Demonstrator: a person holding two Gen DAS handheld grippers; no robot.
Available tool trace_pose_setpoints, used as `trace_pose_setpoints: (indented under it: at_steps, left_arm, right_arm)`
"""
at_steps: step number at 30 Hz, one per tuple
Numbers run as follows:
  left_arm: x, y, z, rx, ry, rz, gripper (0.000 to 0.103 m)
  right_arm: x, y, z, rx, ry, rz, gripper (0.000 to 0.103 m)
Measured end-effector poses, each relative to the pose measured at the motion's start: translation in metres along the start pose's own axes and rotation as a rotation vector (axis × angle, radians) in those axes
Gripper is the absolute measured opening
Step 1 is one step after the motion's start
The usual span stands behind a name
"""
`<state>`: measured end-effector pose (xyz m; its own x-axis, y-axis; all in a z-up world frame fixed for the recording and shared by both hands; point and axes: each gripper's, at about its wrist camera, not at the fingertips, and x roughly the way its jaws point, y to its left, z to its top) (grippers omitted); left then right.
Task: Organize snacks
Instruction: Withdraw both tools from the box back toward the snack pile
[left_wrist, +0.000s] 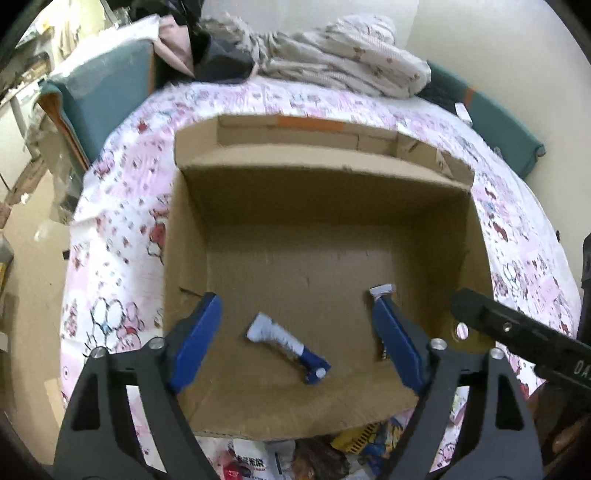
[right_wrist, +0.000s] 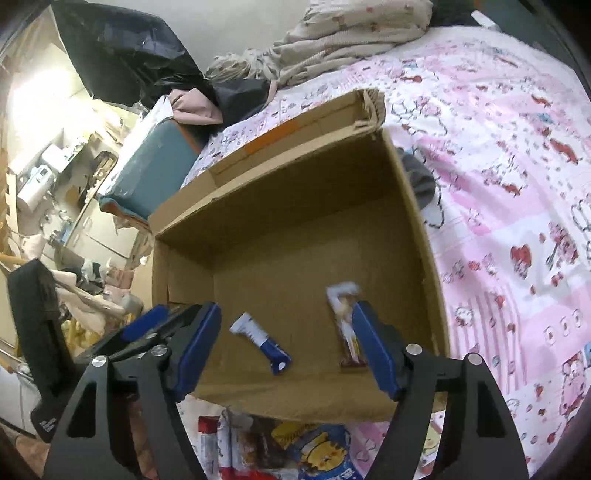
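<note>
Left gripper (left_wrist: 295, 314): spread wide, holding nothing, poised over the near part of the cardboard box (left_wrist: 369, 162).
Right gripper (right_wrist: 286, 325): also wide and unladen, hovering above the same box.
Box contents: a white-and-blue packet (left_wrist: 286, 347) lies on the floor near the front wall; a long brown-and-white snack bar (right_wrist: 347, 325) lies well apart from it, toward the right wall.
Remaining snacks: a heap of wrapped packets (right_wrist: 314, 450) on the bed (right_wrist: 498, 184), just outside the front wall.
Step in hand, judged: fetching the next packet from the heap.
Doing it well: lift clear of the front wall, pinch one packet only, place it beside those already in.
Left view only: barely shows the bar, hidden behind a finger.
Right view only: the bar's full length.
</note>
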<state>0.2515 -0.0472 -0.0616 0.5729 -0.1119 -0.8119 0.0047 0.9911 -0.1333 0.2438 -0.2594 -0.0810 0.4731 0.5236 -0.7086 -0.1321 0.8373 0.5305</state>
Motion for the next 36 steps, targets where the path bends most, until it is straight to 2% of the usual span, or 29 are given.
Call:
trace_pose_setpoints:
  at_steps: [10, 18, 23, 27, 30, 33, 36]
  left_arm:
    - [-0.01, 0.002, 0.002, 0.021, -0.035, 0.025, 0.083]
    - [-0.034, 0.011, -0.003, 0.005, -0.054, 0.035, 0.082]
    - [-0.053, 0.013, -0.009, 0.036, -0.086, 0.064, 0.082]
    - [-0.063, 0.018, -0.018, 0.029, -0.065, 0.068, 0.083]
    - [-0.068, 0.023, -0.024, 0.021, -0.029, 0.028, 0.083]
    - [-0.077, 0.027, -0.032, 0.014, -0.02, 0.039, 0.091]
    - [-0.085, 0.032, -0.042, 0.001, -0.006, 0.038, 0.091]
  right_arm:
    - [0.0, 0.009, 0.002, -0.012, 0.005, 0.004, 0.076]
    - [-0.013, 0.018, -0.002, -0.051, -0.015, -0.001, 0.076]
    - [-0.026, 0.02, -0.013, -0.042, -0.017, -0.003, 0.076]
    - [-0.041, 0.024, -0.024, -0.042, -0.015, 0.01, 0.076]
    - [-0.052, 0.028, -0.033, -0.06, -0.015, 0.007, 0.076]
    - [-0.059, 0.025, -0.044, -0.041, -0.001, 0.009, 0.076]
    - [-0.067, 0.022, -0.054, -0.004, 0.002, 0.026, 0.076]
